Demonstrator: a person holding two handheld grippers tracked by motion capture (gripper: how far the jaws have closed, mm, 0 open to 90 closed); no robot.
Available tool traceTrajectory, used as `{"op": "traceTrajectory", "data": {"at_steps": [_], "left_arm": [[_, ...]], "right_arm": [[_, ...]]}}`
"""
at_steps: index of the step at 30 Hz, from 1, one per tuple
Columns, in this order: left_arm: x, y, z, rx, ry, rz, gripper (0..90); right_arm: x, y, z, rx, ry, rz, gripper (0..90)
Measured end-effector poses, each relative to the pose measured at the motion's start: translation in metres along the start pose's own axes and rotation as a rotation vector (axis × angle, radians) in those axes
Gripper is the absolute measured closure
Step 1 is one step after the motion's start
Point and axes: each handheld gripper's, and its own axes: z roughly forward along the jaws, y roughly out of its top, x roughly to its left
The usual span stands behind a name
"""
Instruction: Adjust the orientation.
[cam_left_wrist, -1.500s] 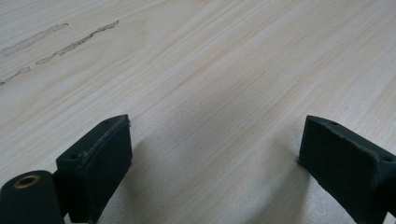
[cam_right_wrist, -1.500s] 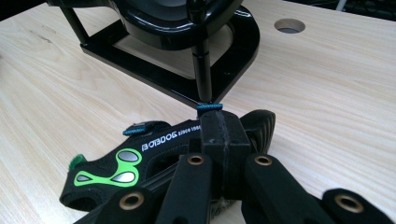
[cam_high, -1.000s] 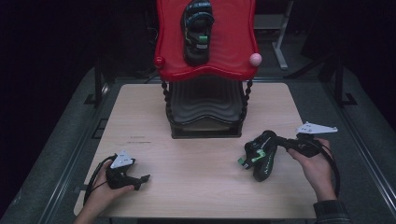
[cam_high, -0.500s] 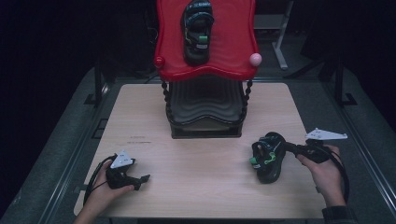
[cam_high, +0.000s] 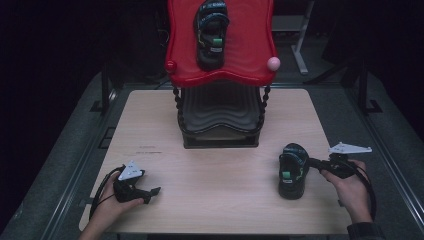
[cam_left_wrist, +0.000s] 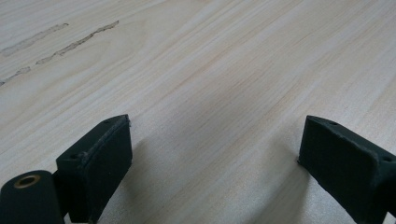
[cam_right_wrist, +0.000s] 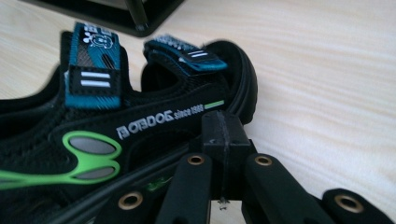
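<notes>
Since the earlier frame, right hand has come down and toward the near right of the bench (cam_high: 220, 180), bringing the sandal (cam_high: 292, 171) from a tilted carry to sole-down on the wood. Left hand hasn't shifted.

Nearest: left tongs (cam_high: 150, 192) sit low over the bench at near left, jaws wide apart, nothing between them; left gripper view has bare wood grain (cam_left_wrist: 210, 84) under them.

Right tongs (cam_high: 311, 162) are clamped together on the sandal's side edge near the heel. Right gripper view confirms: jaws pinched shut on the black rim of the sandal (cam_right_wrist: 140, 126), teal straps and green trim beyond.

Mid bench: black lower tier of the shoe rack (cam_high: 220, 120). Farthest: red top shelf (cam_high: 250, 60) with the matching second sandal (cam_high: 211, 32) lying on it.

My read: a put-down at the bench, sandal looks seated. Whether it's headed for the rack later, can't tell. Next move calls for parting the right tongs without dragging the rim, then backing straight off so the sandal doesn't tip.
</notes>
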Motion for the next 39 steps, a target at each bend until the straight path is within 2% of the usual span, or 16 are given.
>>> {"op": "traceTrajectory", "data": {"at_steps": [2, 3, 6, 17, 22, 28, 33, 39], "left_arm": [[0.000, 0.000, 0.000, 0.000, 0.000, 0.000, 8.9], [0.000, 0.000, 0.000, 0.000, 0.000, 0.000, 8.9], [0.000, 0.000, 0.000, 0.000, 0.000, 0.000, 8.9], [0.000, 0.000, 0.000, -0.001, -0.001, 0.001, 8.9], [0.001, 0.000, 0.000, 0.000, -0.004, 0.003, 8.9], [0.001, 0.000, 0.000, 0.000, -0.006, 0.005, 8.9], [0.001, 0.000, 0.000, -0.001, -0.007, 0.006, 8.9], [0.001, 0.000, 0.000, -0.001, -0.007, 0.007, 9.0]], "right_arm": [[-0.001, -0.003, 0.005, 0.011, 0.016, 0.011, 90.0], [-0.001, -0.003, 0.007, 0.023, -0.002, -0.003, 90.0], [-0.004, -0.004, 0.008, 0.003, 0.022, 0.021, 90.0], [-0.009, -0.002, 0.014, -0.009, 0.027, 0.021, 89.6], [-0.014, -0.001, -0.001, -0.067, 0.019, 0.060, 83.2], [-0.013, 0.000, -0.021, -0.152, 0.074, 0.104, 67.9], [-0.003, 0.003, -0.031, -0.206, 0.143, 0.088, 58.0], [0.005, 0.006, -0.029, -0.212, 0.177, 0.057, 52.5]]}}
